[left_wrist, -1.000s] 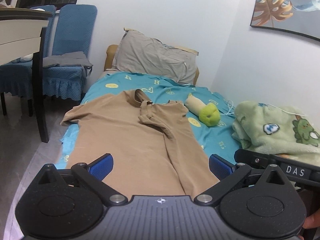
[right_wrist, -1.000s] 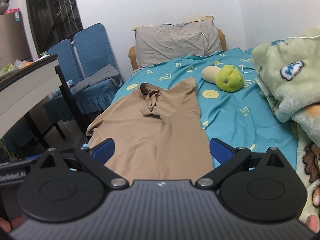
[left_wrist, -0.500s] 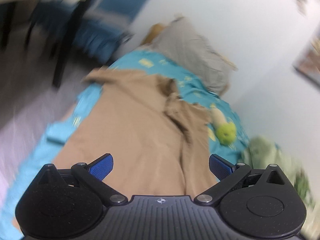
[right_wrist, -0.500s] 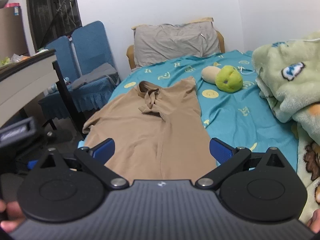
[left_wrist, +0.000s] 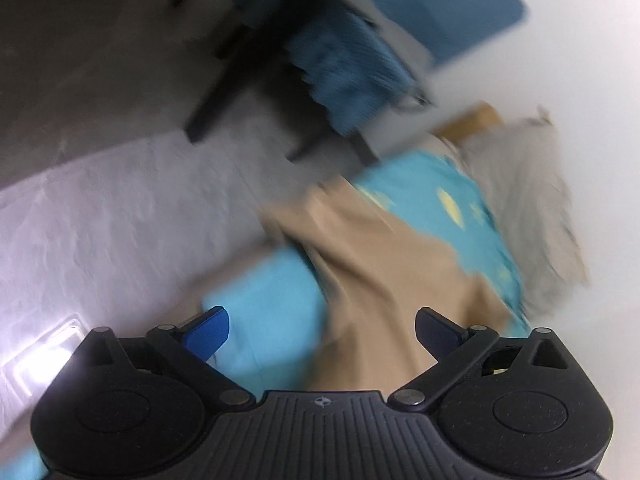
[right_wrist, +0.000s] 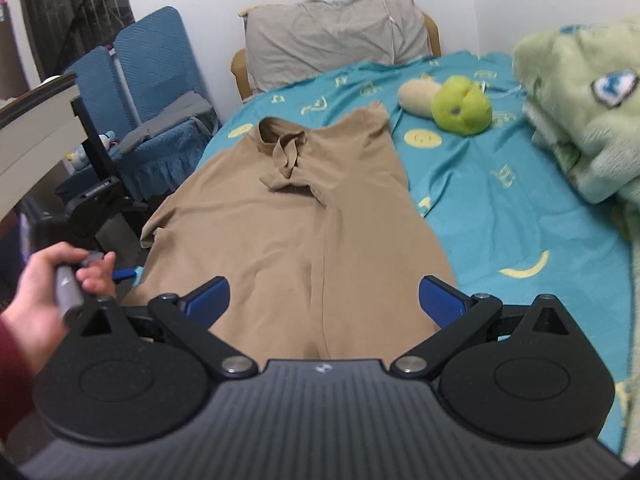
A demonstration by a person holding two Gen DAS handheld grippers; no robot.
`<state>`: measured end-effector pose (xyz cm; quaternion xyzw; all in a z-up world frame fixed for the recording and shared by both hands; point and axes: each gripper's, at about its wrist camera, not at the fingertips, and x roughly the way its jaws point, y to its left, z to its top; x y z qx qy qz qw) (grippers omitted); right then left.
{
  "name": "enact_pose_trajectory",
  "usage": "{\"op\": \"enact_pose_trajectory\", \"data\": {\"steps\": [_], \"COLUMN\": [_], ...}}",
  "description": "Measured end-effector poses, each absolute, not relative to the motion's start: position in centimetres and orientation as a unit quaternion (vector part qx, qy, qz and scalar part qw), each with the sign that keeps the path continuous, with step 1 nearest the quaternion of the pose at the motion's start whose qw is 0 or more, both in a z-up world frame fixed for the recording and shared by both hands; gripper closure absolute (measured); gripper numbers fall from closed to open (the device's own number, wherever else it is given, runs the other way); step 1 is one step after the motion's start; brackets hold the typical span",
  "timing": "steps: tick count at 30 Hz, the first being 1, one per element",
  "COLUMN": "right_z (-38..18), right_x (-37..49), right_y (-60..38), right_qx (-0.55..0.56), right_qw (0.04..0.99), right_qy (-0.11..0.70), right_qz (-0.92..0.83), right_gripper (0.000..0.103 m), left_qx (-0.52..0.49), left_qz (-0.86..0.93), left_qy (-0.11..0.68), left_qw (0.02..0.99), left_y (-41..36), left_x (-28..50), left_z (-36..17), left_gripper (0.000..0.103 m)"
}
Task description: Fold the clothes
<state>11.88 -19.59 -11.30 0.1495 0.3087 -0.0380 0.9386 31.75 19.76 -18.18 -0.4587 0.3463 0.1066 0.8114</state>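
A tan shirt [right_wrist: 288,216] lies spread on the blue bedsheet [right_wrist: 500,200], collar toward the pillow, its right sleeve folded in over the chest. My right gripper [right_wrist: 323,302] is open above the shirt's hem. In the blurred left wrist view my left gripper [left_wrist: 322,326] is open above the bed's left edge, over the tan shirt [left_wrist: 384,280] and the sheet [left_wrist: 264,312]. In the right wrist view a hand [right_wrist: 60,280] holds the left gripper's handle at the bed's left side, one blue fingertip [right_wrist: 124,274] showing beside the shirt.
A grey pillow [right_wrist: 336,36] leans on the headboard. A green plush toy [right_wrist: 460,106] and a green blanket [right_wrist: 588,112] lie on the bed's right side. Blue chairs [right_wrist: 152,92] and a table [right_wrist: 36,128] stand left of the bed, over grey floor [left_wrist: 100,200].
The left gripper has swung sharply left and tilted, now over the bed's left edge and floor, its view blurred. The right gripper has moved slightly closer to the shirt.
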Motion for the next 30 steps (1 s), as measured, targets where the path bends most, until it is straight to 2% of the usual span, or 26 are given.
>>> {"op": "enact_pose_trajectory", "data": {"steps": [3, 7, 8, 9, 10, 11, 12, 14, 22, 26, 30], "right_z": [-12.3, -13.4, -13.6, -13.8, -14.0, -14.2, -14.2, -14.4, -13.2, -13.1, -13.1], "right_x": [13.3, 14.8, 14.9, 15.0, 15.2, 15.3, 15.2, 15.0, 13.1, 12.5, 11.9], "right_y": [-19.8, -20.1, -20.4, -20.6, -20.9, -21.1, -21.3, -21.8, -23.0, -24.1, -25.2], "right_qx": [0.169, 0.198, 0.206, 0.213, 0.221, 0.23, 0.239, 0.258, 0.293, 0.305, 0.295], "right_qw": [0.931, 0.92, 0.917, 0.915, 0.912, 0.909, 0.905, 0.899, 0.895, 0.895, 0.904], "right_qy": [0.32, 0.336, 0.339, 0.341, 0.344, 0.346, 0.348, 0.351, 0.332, 0.319, 0.299], "right_qz": [-0.038, -0.036, -0.038, -0.04, -0.042, -0.044, -0.045, -0.047, -0.047, -0.061, -0.085], "right_gripper": [0.0, 0.0, 0.0, 0.0, 0.0, 0.0, 0.0, 0.0, 0.0, 0.0, 0.0], "left_qx": [-0.5, -0.519, -0.507, -0.492, -0.475, -0.455, -0.433, -0.386, -0.15, -0.036, 0.03], "left_qz": [0.124, 0.114, 0.118, 0.12, 0.124, 0.125, 0.121, 0.114, 0.095, 0.03, -0.058], "left_qy": [0.331, 0.328, 0.325, 0.327, 0.333, 0.335, 0.335, 0.331, 0.296, 0.271, 0.257], "left_qw": [0.791, 0.781, 0.79, 0.798, 0.805, 0.815, 0.828, 0.853, 0.938, 0.962, 0.964], "left_y": [21.7, 21.4, 21.2, 20.9, 20.5, 20.1, 19.6, 18.7, 10.2, 2.3, -6.8], "left_x": [34.7, 37.3, 37.7, 38.0, 38.2, 38.4, 38.6, 38.9, 40.6, 40.4, 39.2], "left_z": [-20.7, -22.2, -22.1, -21.9, -21.5, -21.1, -20.5, -19.2, -9.8, -5.7, -4.4], "left_gripper": [0.005, 0.023, 0.038, 0.044, 0.056, 0.077, 0.085, 0.094, 0.095, 0.095, 0.095]}}
